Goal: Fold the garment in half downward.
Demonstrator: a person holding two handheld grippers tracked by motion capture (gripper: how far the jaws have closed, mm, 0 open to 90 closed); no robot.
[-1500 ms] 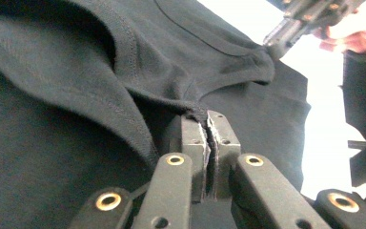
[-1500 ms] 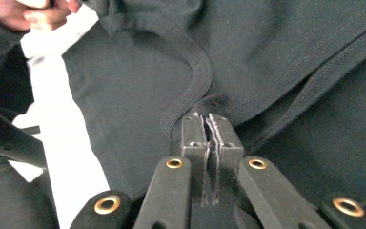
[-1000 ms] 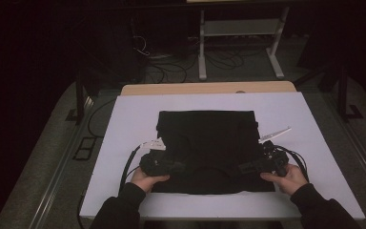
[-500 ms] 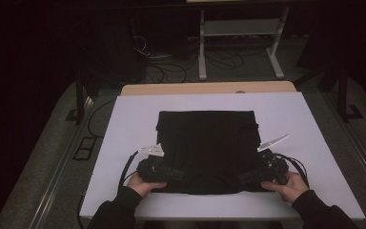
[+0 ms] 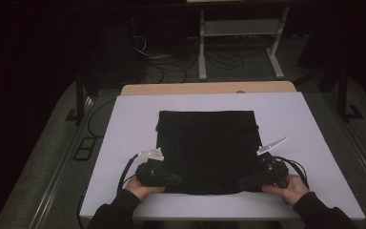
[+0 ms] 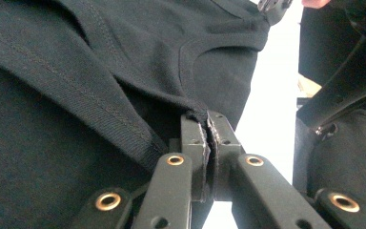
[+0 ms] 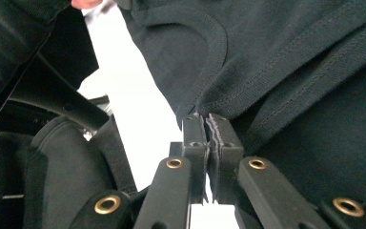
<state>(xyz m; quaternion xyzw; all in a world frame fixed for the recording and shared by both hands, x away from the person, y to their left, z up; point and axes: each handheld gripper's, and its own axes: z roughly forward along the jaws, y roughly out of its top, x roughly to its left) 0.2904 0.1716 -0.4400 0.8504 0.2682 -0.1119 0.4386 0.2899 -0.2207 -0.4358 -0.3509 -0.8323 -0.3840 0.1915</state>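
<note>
White tabletop (image 5: 314, 124), dark room. Your left claw (image 5: 174, 180) and right claw (image 5: 242, 182) each pinch near hem of black shirt (image 5: 207, 143); fold under way. Next: lift both corners evenly, carry toward far edge.

You're gripping matt black knit cloth, a garment (image 5: 205, 148) with stitched ribbed hems; table sheet (image 5: 314, 124) smooth, matt white; jaws dull metal, brass rivets.

High view dim, surroundings nearly black; gripper views brighter, soft close up.
</note>
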